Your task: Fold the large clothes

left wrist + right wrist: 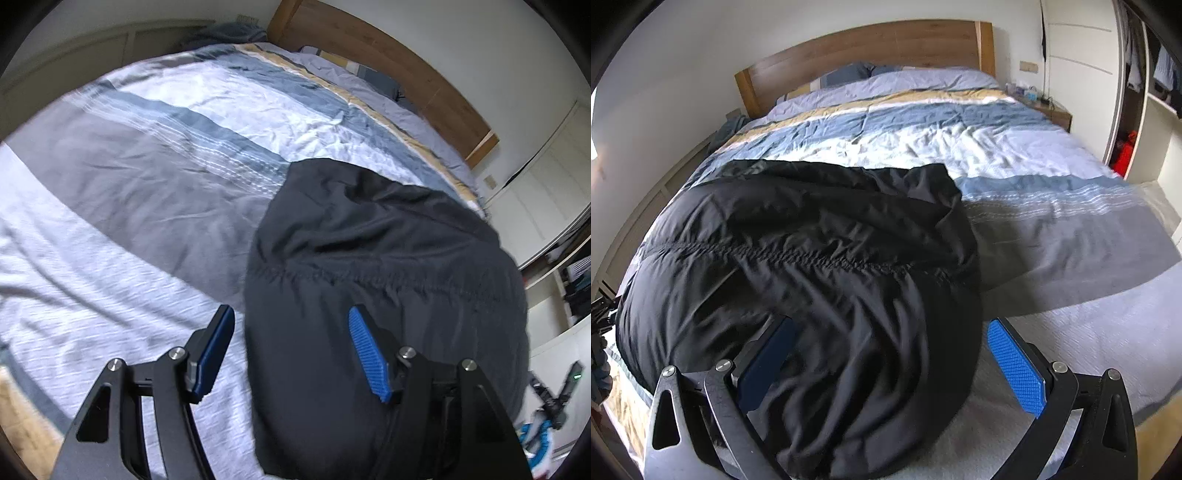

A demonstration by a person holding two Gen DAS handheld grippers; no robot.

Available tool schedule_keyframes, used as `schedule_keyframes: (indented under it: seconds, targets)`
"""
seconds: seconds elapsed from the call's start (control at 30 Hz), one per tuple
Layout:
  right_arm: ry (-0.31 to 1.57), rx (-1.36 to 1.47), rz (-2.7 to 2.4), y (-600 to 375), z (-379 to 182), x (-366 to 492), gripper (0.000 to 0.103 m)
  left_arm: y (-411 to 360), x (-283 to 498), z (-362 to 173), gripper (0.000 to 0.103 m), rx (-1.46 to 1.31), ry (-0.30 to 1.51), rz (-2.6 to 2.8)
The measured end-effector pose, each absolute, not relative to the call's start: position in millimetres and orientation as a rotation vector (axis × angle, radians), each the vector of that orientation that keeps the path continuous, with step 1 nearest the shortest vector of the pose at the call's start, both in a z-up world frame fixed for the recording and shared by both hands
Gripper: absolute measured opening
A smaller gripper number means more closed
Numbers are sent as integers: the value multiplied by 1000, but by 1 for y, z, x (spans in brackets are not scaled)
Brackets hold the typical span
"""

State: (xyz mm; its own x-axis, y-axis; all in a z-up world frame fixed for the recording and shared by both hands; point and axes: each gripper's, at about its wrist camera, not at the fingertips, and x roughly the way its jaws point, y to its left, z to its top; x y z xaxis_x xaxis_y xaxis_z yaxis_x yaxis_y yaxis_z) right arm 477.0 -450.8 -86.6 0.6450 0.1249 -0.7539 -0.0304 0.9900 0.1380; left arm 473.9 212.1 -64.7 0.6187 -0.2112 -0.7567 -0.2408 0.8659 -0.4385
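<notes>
My left gripper and right gripper both stand wide apart, gripping nothing. The black jacket lies crumpled on the striped duvet near the bed's foot, its long axis running toward the wooden headboard, its gathered seam running crosswise.

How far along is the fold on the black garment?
Done: the black puffy quilted garment is laid on the striped blue, white and grey duvet, though bunched and creased, no neat fold visible. In hand: nothing gripped; the left gripper and right gripper are both open at its near edges. Left: grasp, fold over and flatten.
</notes>
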Motion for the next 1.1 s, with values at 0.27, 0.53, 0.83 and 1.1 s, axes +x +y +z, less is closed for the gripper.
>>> schedule_keyframes:
  seconds: [0.27, 0.53, 0.83, 1.1]
  targets:
    - [970, 303, 176, -480, -123, 510, 103, 226, 500, -104, 69, -692, 1004, -141]
    - [1068, 731, 428, -518, -190, 525, 103, 235, 513, -160, 80, -902, 1059, -311]
    - [1038, 880, 643, -501, -217, 540, 103, 214, 535, -175, 82, -1007, 1077, -450]
    - [1038, 903, 598, -485, -217, 551, 102, 178, 540, -151, 54, -899, 1039, -402]
